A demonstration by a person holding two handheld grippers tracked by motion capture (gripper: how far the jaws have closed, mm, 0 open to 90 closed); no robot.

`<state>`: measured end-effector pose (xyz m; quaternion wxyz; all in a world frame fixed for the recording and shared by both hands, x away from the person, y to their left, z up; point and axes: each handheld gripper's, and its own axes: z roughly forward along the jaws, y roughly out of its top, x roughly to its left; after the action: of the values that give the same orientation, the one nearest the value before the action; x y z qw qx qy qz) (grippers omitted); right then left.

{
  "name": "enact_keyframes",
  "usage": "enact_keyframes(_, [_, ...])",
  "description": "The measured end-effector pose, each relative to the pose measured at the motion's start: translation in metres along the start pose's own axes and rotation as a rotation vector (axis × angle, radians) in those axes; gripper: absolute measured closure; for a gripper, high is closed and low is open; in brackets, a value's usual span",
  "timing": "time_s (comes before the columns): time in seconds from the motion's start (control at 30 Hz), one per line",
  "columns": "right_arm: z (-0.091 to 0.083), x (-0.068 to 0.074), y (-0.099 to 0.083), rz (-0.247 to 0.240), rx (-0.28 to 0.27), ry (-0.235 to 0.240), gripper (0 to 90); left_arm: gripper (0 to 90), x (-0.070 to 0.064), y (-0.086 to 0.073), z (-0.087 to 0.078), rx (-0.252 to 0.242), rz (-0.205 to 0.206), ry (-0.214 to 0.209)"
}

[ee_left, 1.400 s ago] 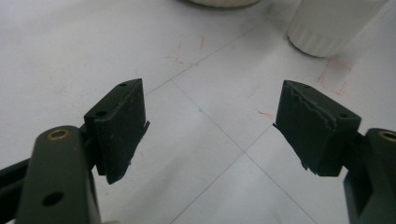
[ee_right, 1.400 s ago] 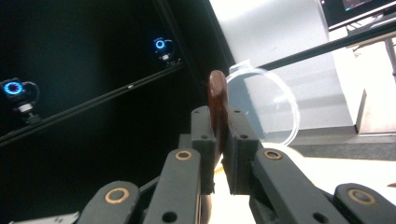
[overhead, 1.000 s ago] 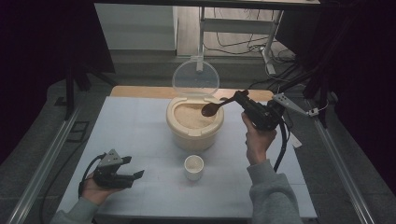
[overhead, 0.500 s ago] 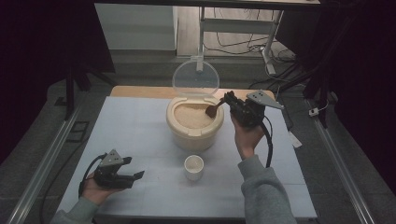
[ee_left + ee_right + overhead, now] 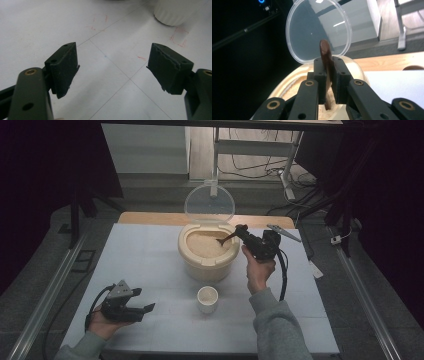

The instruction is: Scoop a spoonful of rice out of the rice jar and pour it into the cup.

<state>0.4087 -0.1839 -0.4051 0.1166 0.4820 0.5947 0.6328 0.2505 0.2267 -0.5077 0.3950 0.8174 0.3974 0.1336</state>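
Jaws of the right gripper (image 5: pixel 329 80) are pressed onto the handle of a dark brown spoon (image 5: pixel 325 53), which stands between them with its upper end rising above the pads in the right gripper view. In the high view the spoon (image 5: pixel 227 239) slants down from the right gripper (image 5: pixel 245 234) into the cream-coloured rice container (image 5: pixel 208 262), its bowl at or in the surface of the rice (image 5: pixel 205 244); whether the bowl is already loaded cannot be told, as it is small and dark there. The container's clear lid (image 5: pixel 209 203) stands hinged open behind it.

The step in hand is judged to be the scoop: the spoon is dipping into the rice. The next move calls for a lift that keeps the spoon bowl level, then a carry toward the person to the small white cup (image 5: pixel 207 299), which stands on the table (image 5: pixel 150 265) in front of the container and apart from it. The cup mouth is narrow, so the tip-out should be centred over it and slow.

The left gripper (image 5: pixel 134 307) rests low at the near left of the table, well apart from the cup. Its jaws stand spread with nothing between them in the left gripper view, where the base of the cup (image 5: pixel 175 12) shows at the upper right.
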Motion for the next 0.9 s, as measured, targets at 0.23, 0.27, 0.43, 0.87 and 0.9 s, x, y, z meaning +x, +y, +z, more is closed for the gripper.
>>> enact_keyframes(0.23, [-0.003, -0.009, 0.004, 0.118, -0.020, 0.021, 83.5, 23.7, 0.001, 0.000, 0.000, -0.001, -0.001, -0.001])
enact_keyframes(0.27, [-0.003, -0.010, 0.005, 0.123, -0.019, 0.027, 83.6, 23.7, 0.001, 0.000, 0.000, -0.001, -0.001, -0.001])
enact_keyframes(0.43, [-0.006, -0.012, 0.007, 0.180, -0.026, 0.042, 83.6, 23.7, 0.000, 0.000, 0.000, -0.002, 0.004, 0.001])
enact_keyframes(0.87, [-0.013, -0.018, 0.011, 0.282, -0.039, 0.068, 83.5, 23.7, -0.001, 0.000, 0.000, 0.004, 0.011, 0.002])
enact_keyframes(0.9, [-0.014, -0.018, 0.011, 0.293, -0.039, 0.075, 83.5, 23.7, -0.001, 0.000, 0.001, 0.005, 0.013, 0.003])
